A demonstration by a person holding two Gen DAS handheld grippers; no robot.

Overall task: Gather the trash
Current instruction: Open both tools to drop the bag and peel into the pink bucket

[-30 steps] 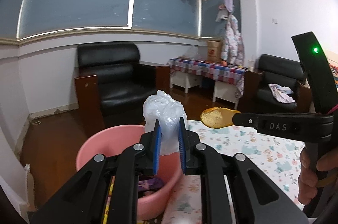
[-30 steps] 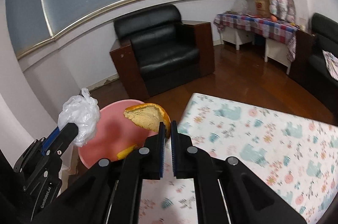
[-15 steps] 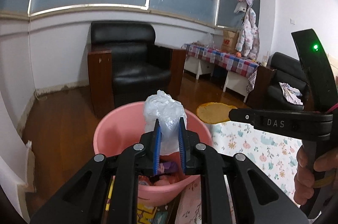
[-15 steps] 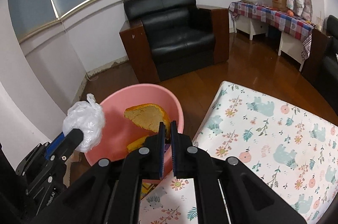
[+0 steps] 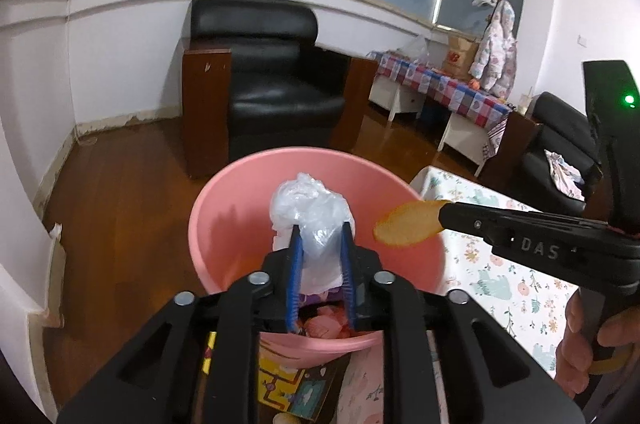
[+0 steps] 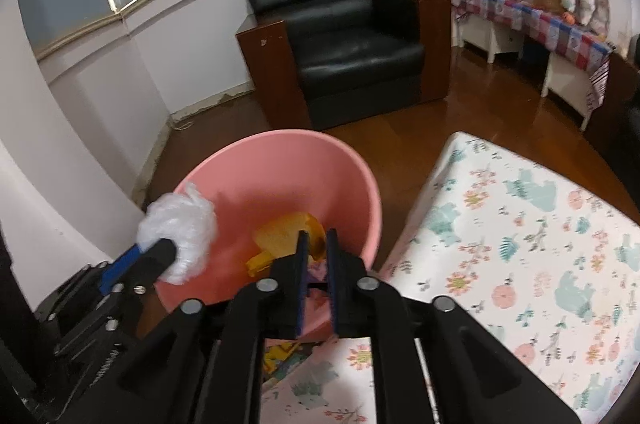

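- A pink bucket [image 5: 224, 224] stands on the wood floor, just beside a table [image 6: 540, 264] with a flowery cloth. A black armchair [image 5: 276, 80] stands behind it by the wall.
- Only the left view shows a hand [image 5: 588, 340] on the right tool's grip. Only the right view shows the peel from above.
- The left tool [image 5: 320, 236] is over the bucket. Its jaws are opening, with a crumpled clear plastic bag [image 5: 310, 212] still between the blue pads.
- The right tool [image 6: 316, 244] is opening too. The orange peel [image 6: 284, 236], pale inside, is at its tips over the bucket. I cannot tell if the pads still pinch it.
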